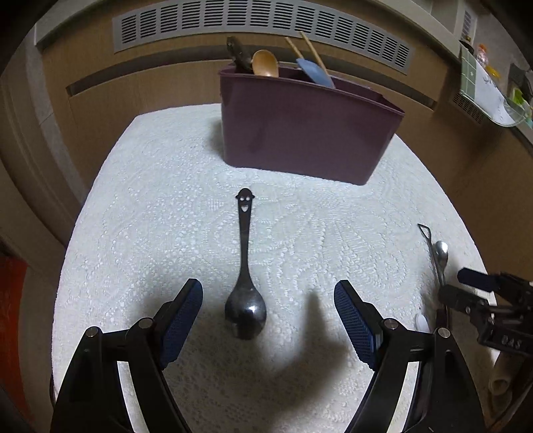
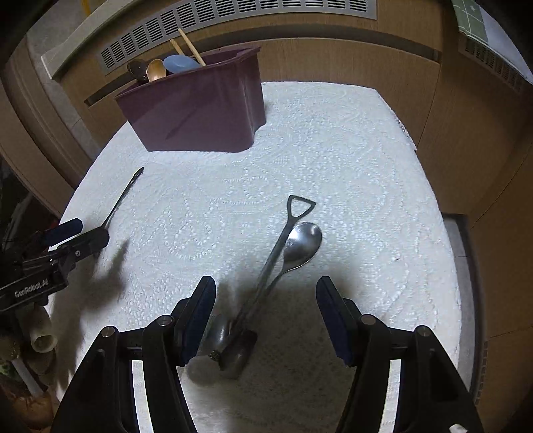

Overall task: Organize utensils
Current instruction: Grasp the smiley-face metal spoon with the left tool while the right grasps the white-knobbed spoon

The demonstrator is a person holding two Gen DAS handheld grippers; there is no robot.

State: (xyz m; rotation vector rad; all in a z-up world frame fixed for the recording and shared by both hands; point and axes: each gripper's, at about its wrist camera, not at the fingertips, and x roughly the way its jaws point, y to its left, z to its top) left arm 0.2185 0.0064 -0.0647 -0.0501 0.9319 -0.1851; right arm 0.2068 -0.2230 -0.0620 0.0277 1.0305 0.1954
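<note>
A black spoon (image 1: 246,266) with a smiling face on its handle end lies on the white cloth, its bowl between the fingers of my left gripper (image 1: 268,289), which stands open around it without touching. My right gripper (image 2: 266,286) is open too, its fingers on either side of a shovel-shaped spoon (image 2: 266,273) and a silver spoon (image 2: 301,244) that lie crossed. A purple bin (image 1: 306,133) at the back holds a wooden spoon (image 1: 265,63), a blue spatula (image 1: 316,71) and chopsticks. The black spoon's handle (image 2: 125,196) shows at the left of the right wrist view.
A white lace cloth (image 1: 160,216) covers the round table. A wooden wall with a grey vent (image 1: 260,23) runs behind the bin. The right gripper's body (image 1: 489,299) shows at the left view's right edge. Rolled items (image 2: 41,336) sit off the table's left edge.
</note>
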